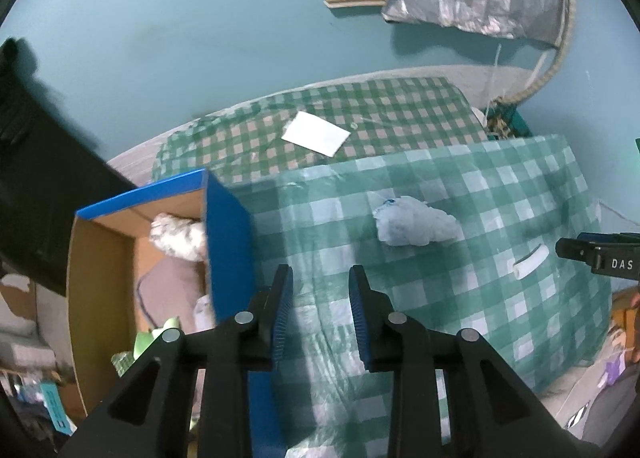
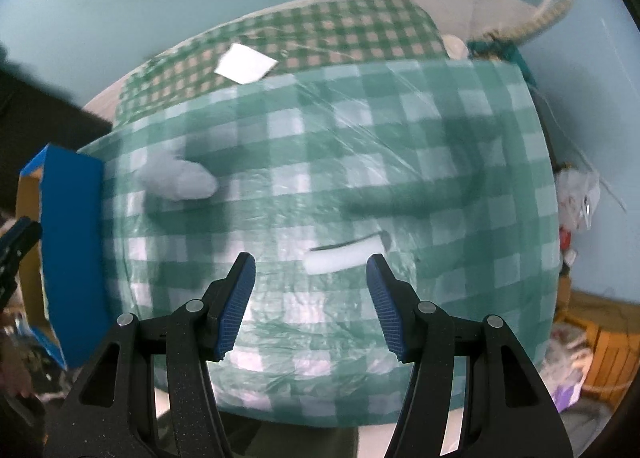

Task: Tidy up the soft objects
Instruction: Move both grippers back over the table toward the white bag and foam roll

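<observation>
1. Foam strip [image 2: 347, 256], white and short, lies on the checked plastic cover of the surface [image 2: 460, 162], just beyond the tips of the right gripper [image 2: 311, 264], slightly right of its centre line.
2. Right gripper: jaws spread wide, nothing between them, poised above the cover rather than touching it.
3. Left gripper [image 1: 321, 278]: jaws parted and empty, held over the near left part of the surface beside the blue box [image 1: 226, 242].
4. White crumpled wad [image 1: 414, 224] rests on the cover towards the far left, well apart from the foam strip.
5. Blue box stands open at the left edge and already holds several soft items, among them a white fluffy piece [image 1: 178, 236].
6. Judgement: the step in hand appears to be collecting the foam strip with the right gripper for transfer to the box.
7. Recommended method: shift slightly right to centre the strip, take it across its narrow width near the middle, and lower only until the pads straddle it.
8. Close gently; foam compresses, and the thin plastic cover could be pinched and dragged if the tips go too deep.
9. Right view is blurred, so the strip's exact orientation is uncertain
</observation>
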A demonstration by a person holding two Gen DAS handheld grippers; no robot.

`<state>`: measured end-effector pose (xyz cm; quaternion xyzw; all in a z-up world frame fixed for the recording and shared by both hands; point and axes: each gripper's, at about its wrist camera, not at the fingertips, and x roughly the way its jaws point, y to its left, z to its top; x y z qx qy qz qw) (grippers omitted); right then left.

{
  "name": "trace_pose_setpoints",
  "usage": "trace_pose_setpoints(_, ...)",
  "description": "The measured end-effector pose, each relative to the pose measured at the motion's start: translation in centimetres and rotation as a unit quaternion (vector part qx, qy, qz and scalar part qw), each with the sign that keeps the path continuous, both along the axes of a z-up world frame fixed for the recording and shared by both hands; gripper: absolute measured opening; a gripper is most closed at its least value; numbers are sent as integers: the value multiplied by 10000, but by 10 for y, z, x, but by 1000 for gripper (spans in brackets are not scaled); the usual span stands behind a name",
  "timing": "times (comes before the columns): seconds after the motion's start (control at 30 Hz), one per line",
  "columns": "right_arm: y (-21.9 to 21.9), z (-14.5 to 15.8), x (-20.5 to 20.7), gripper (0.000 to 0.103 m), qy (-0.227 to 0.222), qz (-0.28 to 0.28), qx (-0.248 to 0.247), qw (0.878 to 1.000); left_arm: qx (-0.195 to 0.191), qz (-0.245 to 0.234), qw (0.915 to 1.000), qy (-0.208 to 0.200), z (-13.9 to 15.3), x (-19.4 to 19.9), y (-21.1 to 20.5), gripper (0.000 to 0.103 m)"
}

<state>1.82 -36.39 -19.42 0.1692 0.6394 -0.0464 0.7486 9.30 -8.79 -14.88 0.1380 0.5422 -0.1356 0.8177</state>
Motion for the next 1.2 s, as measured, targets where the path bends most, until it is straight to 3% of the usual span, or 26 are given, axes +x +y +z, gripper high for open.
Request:
trace_pose_setpoints(0.23, -30, -29, -1, 58, 319, -797, 327, 9958, 170, -388, 9990, 145, -22, 16, -29, 29)
trace_pose_setpoints(0.53, -53, -64, -7, 58, 664, -1945, 883, 9747, 345, -949, 9946, 256, -53, 37, -59, 29)
trace_pose_setpoints(0.83, -49, -79, 0, 58, 844, -2079, 928, 9701, 452, -1057, 9930, 255, -78, 57, -67, 29)
trace_pose_setpoints(0.97, -47, -83, 3, 58, 845, -2071, 898, 9705, 283, -1186, 9920, 342, -82, 67, -70, 29)
trace_pose_setpoints(1.17, -35, -85, 6, 35, 829, -1834, 599, 9777, 155, -1804, 9818, 577, -84, 64, -84, 29)
trace_pose_setpoints(1.2, -33, -85, 7, 34, 847, -1778, 532, 9790, 169, -1886, 9801, 587, -84, 62, -87, 33)
